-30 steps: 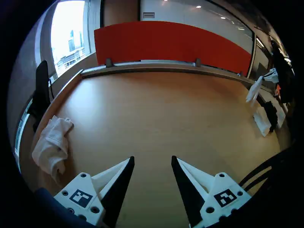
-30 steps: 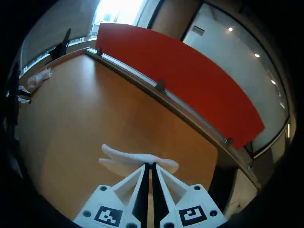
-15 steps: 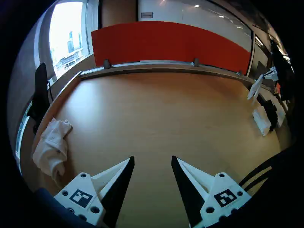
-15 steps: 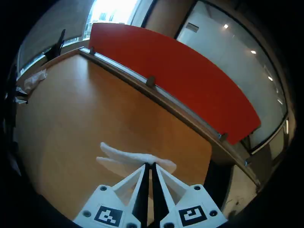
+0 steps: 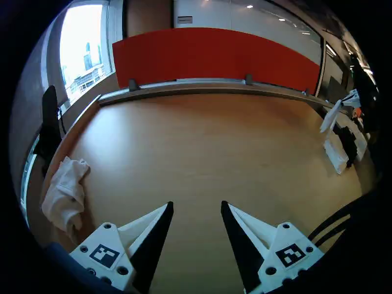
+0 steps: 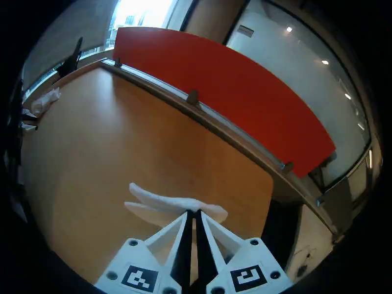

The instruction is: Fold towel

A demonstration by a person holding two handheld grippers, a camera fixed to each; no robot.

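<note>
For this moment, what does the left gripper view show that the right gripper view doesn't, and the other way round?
Left gripper view: the left hand-held gripper, open above the wooden table and holding nothing. Right gripper view: the right hand-held gripper, shut on a white towel. Shared: the table, the red divider along its far side, and a crumpled white cloth near the table's edge.

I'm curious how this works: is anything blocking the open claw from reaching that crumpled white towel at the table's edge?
Nothing visible does. Only bare wooden tabletop lies between the open left claw and the crumpled white towel, which lies near the table's edge.
</note>
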